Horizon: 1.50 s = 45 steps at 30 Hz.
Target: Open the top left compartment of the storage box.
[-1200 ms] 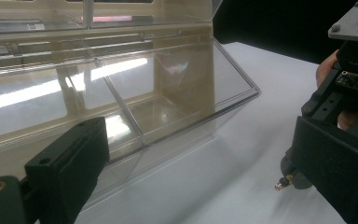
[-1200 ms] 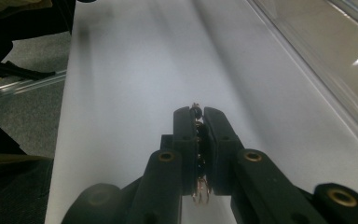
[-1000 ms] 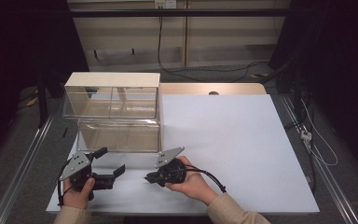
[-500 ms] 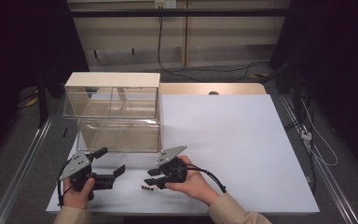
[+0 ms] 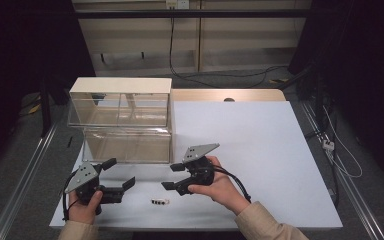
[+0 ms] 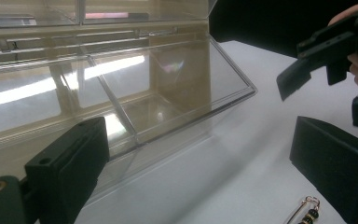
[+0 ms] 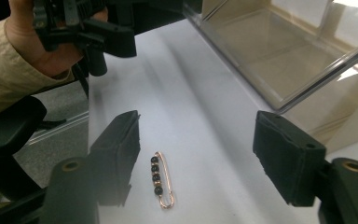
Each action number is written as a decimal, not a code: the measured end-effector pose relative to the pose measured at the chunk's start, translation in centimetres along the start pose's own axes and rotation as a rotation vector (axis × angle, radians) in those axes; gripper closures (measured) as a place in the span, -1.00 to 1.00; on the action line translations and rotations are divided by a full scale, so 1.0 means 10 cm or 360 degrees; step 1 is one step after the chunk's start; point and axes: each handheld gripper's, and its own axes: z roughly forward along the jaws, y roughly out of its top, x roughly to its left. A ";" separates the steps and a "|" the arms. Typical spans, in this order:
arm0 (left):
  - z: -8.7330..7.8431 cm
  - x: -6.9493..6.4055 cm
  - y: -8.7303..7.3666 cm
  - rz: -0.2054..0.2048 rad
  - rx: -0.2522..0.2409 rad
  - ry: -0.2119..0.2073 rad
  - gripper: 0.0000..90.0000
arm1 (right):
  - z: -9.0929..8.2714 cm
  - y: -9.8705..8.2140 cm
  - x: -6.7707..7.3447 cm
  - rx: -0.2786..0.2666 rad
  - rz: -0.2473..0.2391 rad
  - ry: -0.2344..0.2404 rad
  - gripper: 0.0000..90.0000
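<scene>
A small gold safety pin strung with black beads lies flat on the white tabletop near its front edge. My right gripper hovers just above and to the right of it. Its jaws have just been opening and stand wide apart with nothing gripped. In the right gripper view the pin rests on the table below my right gripper. My left gripper is held open to the left of the pin, and the left gripper view catches the pin at the bottom right.
A clear plastic box with a pale lid and open tilted compartments stands at the back left, close behind both grippers. Wooden shelving and cables lie beyond the table. Metal rails run along both sides.
My right gripper's jaws opened from shut and it rose slightly, leaving the beaded pin on the table. The left gripper has stayed where it was.
</scene>
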 end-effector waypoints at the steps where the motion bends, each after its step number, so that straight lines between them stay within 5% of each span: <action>1: 0.00 0.00 0.00 0.0000 0.0001 0.0000 -0.90 | -0.02 0.02 0.00 -0.0006 -0.0008 -0.0009 -0.38; 10: 0.00 0.00 0.00 -0.0006 0.0002 -0.0004 -0.90 | -0.13 0.24 -0.04 -0.0023 -0.0009 -0.0044 -0.59; 27: -0.01 0.00 0.00 0.0003 0.0002 -0.0010 -0.90 | -0.18 0.56 -0.10 -0.0044 -0.0027 -0.0058 -0.59; 33: -0.01 0.00 0.00 -0.0004 -0.0004 -0.0010 -0.90 | -0.18 0.69 -0.09 -0.0022 -0.0078 -0.0067 -0.08; 40: -0.01 0.01 0.00 0.0004 -0.0002 -0.0015 -0.90 | -0.17 0.82 -0.13 -0.0063 -0.0098 -0.0163 0.95; 45: -0.01 0.01 0.00 -0.0003 -0.0011 -0.0015 -0.90 | -0.15 0.89 -0.16 -0.0079 -0.0086 -0.0222 1.00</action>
